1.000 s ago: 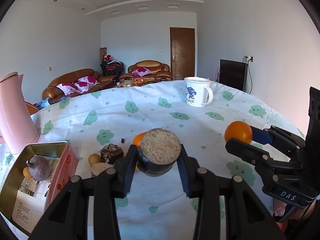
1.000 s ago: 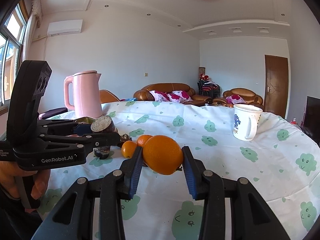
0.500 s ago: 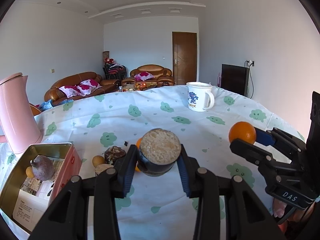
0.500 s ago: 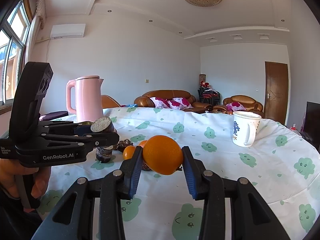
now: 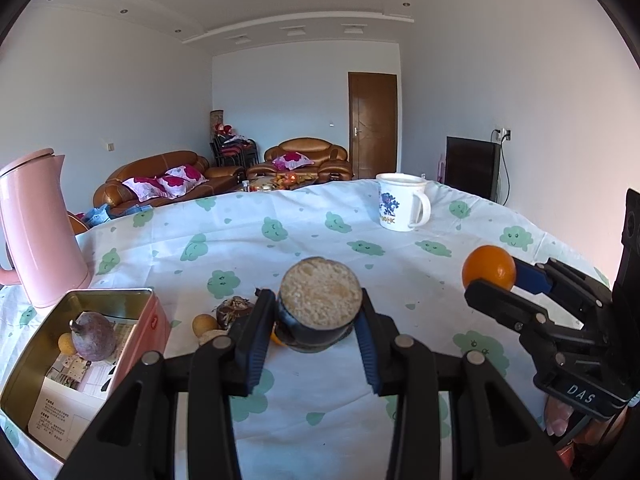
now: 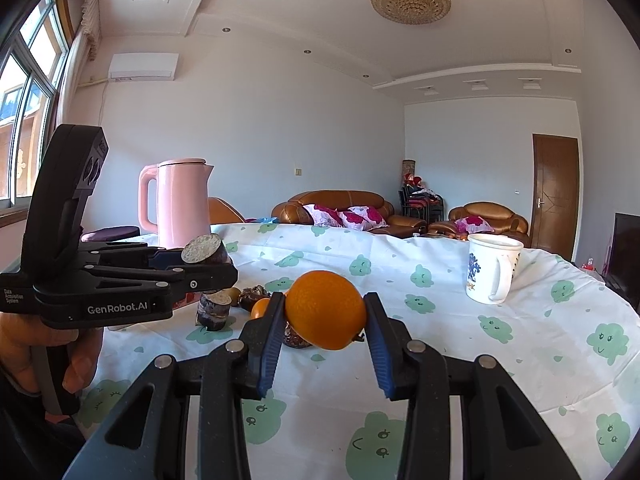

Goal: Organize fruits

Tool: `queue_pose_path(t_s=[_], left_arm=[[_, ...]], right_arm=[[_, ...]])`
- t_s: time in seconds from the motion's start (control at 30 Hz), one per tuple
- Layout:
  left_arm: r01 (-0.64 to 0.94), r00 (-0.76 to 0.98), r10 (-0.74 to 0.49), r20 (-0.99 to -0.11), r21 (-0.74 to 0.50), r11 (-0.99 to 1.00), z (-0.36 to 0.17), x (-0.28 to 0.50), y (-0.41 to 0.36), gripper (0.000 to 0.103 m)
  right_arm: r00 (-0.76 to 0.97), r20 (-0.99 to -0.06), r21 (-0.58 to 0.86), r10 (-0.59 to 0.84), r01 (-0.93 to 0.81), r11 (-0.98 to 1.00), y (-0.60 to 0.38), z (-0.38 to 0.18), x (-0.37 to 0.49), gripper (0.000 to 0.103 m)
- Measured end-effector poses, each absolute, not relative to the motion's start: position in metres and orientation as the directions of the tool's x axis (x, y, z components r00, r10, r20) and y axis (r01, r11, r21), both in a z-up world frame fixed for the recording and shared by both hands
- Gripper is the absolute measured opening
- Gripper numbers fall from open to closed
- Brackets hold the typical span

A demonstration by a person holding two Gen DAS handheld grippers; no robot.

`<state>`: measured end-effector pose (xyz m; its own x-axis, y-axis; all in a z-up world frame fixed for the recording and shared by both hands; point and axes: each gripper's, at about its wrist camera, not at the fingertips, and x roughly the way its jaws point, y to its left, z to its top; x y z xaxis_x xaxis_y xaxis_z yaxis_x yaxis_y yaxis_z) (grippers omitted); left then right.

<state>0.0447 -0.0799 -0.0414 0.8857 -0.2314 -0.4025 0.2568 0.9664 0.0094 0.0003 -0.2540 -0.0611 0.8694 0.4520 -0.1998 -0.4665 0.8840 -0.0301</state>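
Open tablecloth (image 5: pixel 320 220) is seen ahead of both grippers, bounded by a mug (image 5: pixel 402 207) far right and a kettle (image 5: pixel 36 228) left. The left gripper (image 5: pixel 318 334) is clamped on a cane piece (image 5: pixel 319 306), the right gripper (image 6: pixel 325 326) on an orange (image 6: pixel 325 309), both held above the table. A tin (image 5: pixel 132 336), cut off at the frame edge, holds fruit. Small fruits (image 5: pixel 224 314) are half hidden behind the fingers

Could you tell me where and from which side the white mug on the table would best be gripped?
Grip the mug by its handle, coming from its right in the right wrist view. It stands upright, the loop juts out on that side, and the cloth around it is bare.
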Motion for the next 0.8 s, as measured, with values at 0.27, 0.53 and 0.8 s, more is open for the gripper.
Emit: queue_pose_path(t_s=[0.27,0.53,0.8], left_arm=[[0.253,0.892,-0.231,-0.388,0.006,0.967,-0.0405,0.0409,-0.078,0.041],[0.245,0.899,-0.225,-0.377,0.008,0.969,-0.0387,0.0375,-0.0744,0.041],[0.241,0.9,-0.221,-0.375,0.005,0.971,-0.0377,0.0367,-0.0712,0.041]], right_arm=[[0.869,-0.165,-0.041,0.467,-0.479,0.877,-0.2544,-0.0599,-0.0059,0.041],[0.864,-0.151,-0.04,0.481,-0.491,0.87,-0.2561,-0.0596,-0.0055,0.041],[0.854,-0.17,-0.017,0.492,-0.502,0.865,-0.2584,-0.0576,0.0007,0.041]])
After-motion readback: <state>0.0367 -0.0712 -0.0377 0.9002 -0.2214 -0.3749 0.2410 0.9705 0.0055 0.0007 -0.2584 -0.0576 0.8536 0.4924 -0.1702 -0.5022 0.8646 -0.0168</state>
